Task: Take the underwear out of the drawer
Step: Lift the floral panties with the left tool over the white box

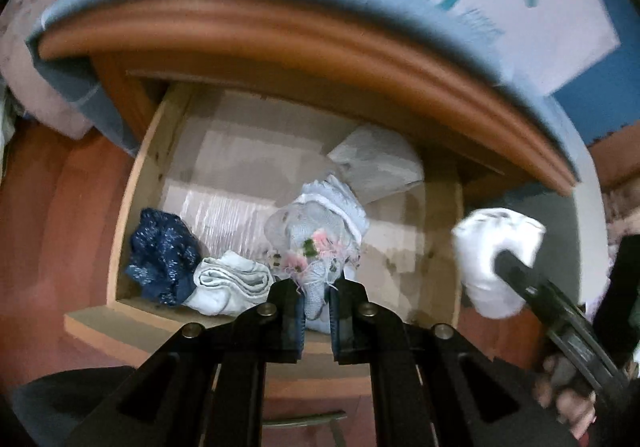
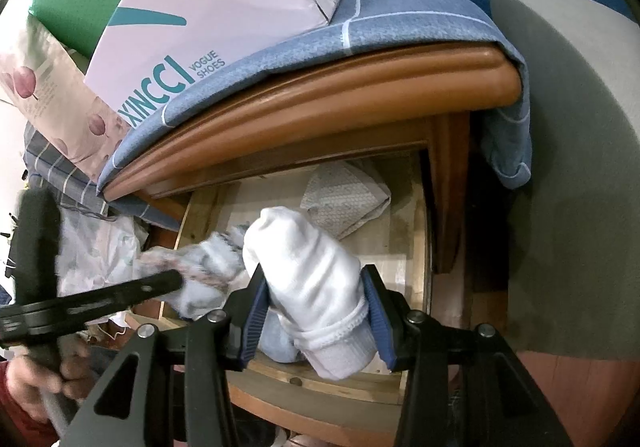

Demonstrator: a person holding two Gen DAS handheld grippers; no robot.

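The wooden drawer stands open under the cabinet top. My left gripper is shut on a pale blue underwear piece with pink flowers, lifted above the drawer's front; it also shows in the right wrist view. My right gripper is shut on a rolled white underwear piece, held above the drawer's right side; it also shows in the left wrist view. A dark blue sparkly piece and a folded white piece lie in the drawer's front left corner.
A grey patterned folded cloth lies at the drawer's back right. A blue checked cloth covers the cabinet top, with a white shoe box on it. A grey foam block stands to the right.
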